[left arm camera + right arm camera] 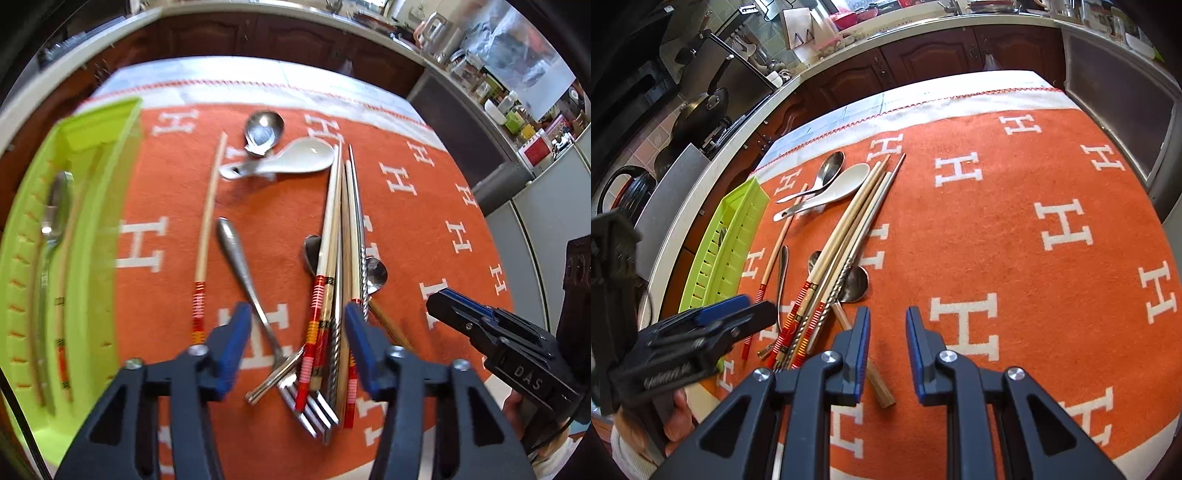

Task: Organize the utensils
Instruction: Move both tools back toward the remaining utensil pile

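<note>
Chopsticks (334, 295) btwn spread L fingers (232, 347)

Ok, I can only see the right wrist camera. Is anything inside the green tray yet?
Observer: Yes. A metal spoon and chopsticks already lie in the green tray.
Operator: Is the left gripper holding something? I only see its side.
Observer: No. The left gripper is open and holds nothing.
Operator: Are any forks hiding behind my gripper?
Observer: Yes. A fork lies under the near end of the chopstick pile.
</note>
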A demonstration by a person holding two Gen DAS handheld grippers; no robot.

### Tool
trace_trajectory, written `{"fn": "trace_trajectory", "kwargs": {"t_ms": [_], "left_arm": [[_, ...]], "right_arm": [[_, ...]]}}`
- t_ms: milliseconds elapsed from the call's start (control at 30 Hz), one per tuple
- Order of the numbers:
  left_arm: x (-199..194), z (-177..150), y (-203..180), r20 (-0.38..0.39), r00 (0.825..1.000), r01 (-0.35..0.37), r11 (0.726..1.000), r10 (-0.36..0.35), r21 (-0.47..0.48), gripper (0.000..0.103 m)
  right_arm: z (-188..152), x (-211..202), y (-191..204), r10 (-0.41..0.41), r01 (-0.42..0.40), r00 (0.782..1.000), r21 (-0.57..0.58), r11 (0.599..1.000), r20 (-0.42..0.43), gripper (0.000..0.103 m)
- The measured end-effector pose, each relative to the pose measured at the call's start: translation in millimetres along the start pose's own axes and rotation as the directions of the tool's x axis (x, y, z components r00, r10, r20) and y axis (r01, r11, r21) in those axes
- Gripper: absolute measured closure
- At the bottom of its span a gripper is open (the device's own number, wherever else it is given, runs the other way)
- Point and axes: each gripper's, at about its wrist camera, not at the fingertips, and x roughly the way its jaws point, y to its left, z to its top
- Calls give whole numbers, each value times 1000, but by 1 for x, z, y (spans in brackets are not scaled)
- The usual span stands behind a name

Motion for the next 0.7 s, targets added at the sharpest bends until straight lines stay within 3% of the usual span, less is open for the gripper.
{"fn": "trace_trajectory", "kwargs": {"t_ms": [33,100,300,400,433,700], "left_arm": [[6,2,0,-15,1000,4,1000,-4,2,67],[12,6,-3,-17,1000,4,1000,-4,18,70],[29,13,-5,-58,997,60,998,-59,13,71],[33,16,-5,-68,991,118,993,-118,-4,92],[32,17,-4,-70,990,126,992,-126,-12,95],[28,16,-6,-57,991,117,993,-117,-9,98]], "right_arm": [[1,1,-2,2,-2,1000,3,1000,-1,83],[2,3,-6,4,-4,1000,9,1000,-4,83],[2,10,-14,7,-7,1000,23,1000,-21,83],[3,14,-16,9,-9,1000,30,1000,-28,83],[3,15,-16,10,-9,999,31,999,-31,83],[5,17,-9,21,-20,999,11,1000,-35,83]]}}
